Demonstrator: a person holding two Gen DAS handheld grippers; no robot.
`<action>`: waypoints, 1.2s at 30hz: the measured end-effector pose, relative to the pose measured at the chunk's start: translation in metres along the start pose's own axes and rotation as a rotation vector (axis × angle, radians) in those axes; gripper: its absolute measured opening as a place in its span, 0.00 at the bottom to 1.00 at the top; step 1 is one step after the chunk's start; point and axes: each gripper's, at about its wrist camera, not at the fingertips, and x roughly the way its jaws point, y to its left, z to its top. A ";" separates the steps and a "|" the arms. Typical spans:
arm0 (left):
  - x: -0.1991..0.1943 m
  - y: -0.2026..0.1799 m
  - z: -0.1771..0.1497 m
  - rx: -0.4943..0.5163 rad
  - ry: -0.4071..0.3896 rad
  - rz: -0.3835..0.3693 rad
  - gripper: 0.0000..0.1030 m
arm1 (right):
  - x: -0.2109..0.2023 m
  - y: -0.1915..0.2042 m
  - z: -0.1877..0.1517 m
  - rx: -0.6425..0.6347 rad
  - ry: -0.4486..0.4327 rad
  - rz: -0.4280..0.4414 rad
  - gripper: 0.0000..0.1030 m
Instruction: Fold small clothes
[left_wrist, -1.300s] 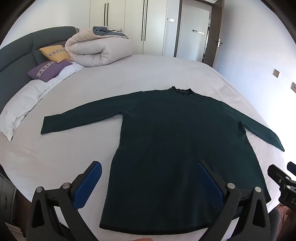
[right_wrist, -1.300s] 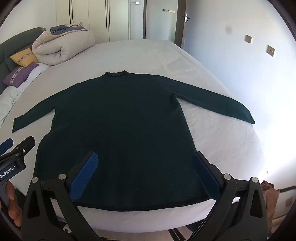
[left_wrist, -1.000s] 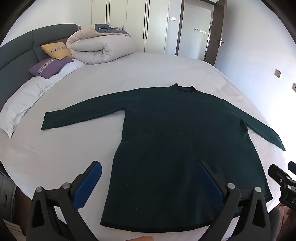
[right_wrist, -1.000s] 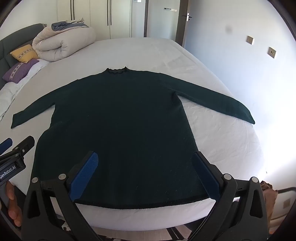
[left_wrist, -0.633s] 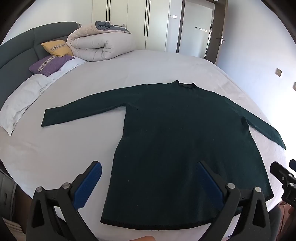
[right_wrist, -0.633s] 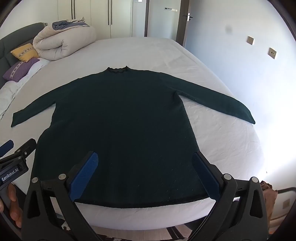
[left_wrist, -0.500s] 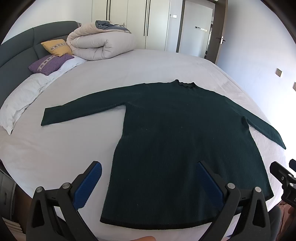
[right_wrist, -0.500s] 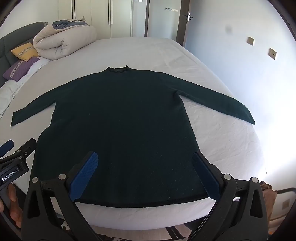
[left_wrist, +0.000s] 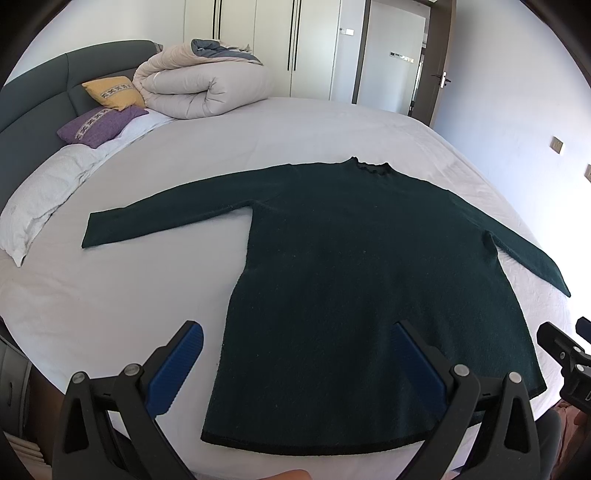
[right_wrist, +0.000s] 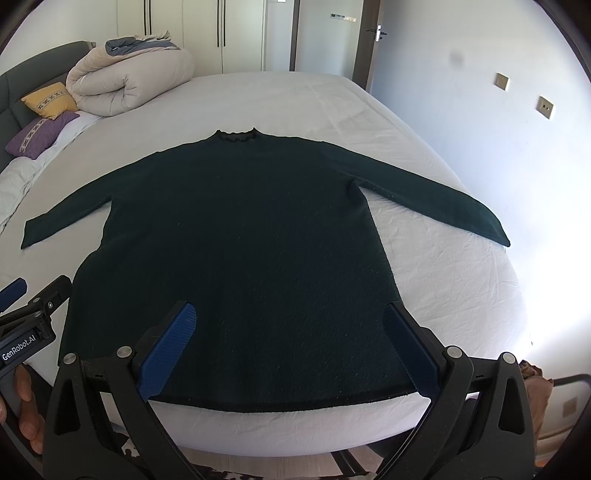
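No fold has been made yet, as far as these views show: the dark green sweater (right_wrist: 236, 236) lies flat and face up on the white bed (right_wrist: 443, 280), its body smoothed, both sleeves stretched out sideways and its hem running along the near edge of the mattress. The right gripper (right_wrist: 286, 336) hovers above that hem with its blue-padded jaws spread wide and nothing between them; the garment's lower body sits straight ahead of it, the collar far beyond, and the right sleeve (right_wrist: 436, 199) reaches away past its right-hand finger. The left gripper (left_wrist: 295, 354) is likewise wide open and empty, with the hem's left corner ahead between its fingers and the left sleeve (left_wrist: 162, 218) lying well forward and off to its left. So the laying-out looks finished, while every fold, sleeves inward and then body over, is left to do. How high each claw hangs above the cloth cannot be read from these lenses. Each gripper's body cuts off part of the hem below it, and the dark knit swallows any seams or creases. Only fingertips of the person's hand (right_wrist: 26, 413) show at the frame edge.
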 end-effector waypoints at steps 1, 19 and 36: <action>0.000 0.000 -0.001 0.000 0.000 0.000 1.00 | 0.000 0.000 0.000 0.000 0.000 0.000 1.00; 0.000 -0.001 -0.002 -0.001 0.011 -0.006 1.00 | -0.001 0.005 -0.002 -0.009 0.003 -0.003 1.00; -0.001 -0.001 -0.002 -0.002 0.011 -0.006 1.00 | -0.002 0.006 -0.002 -0.017 0.006 -0.005 1.00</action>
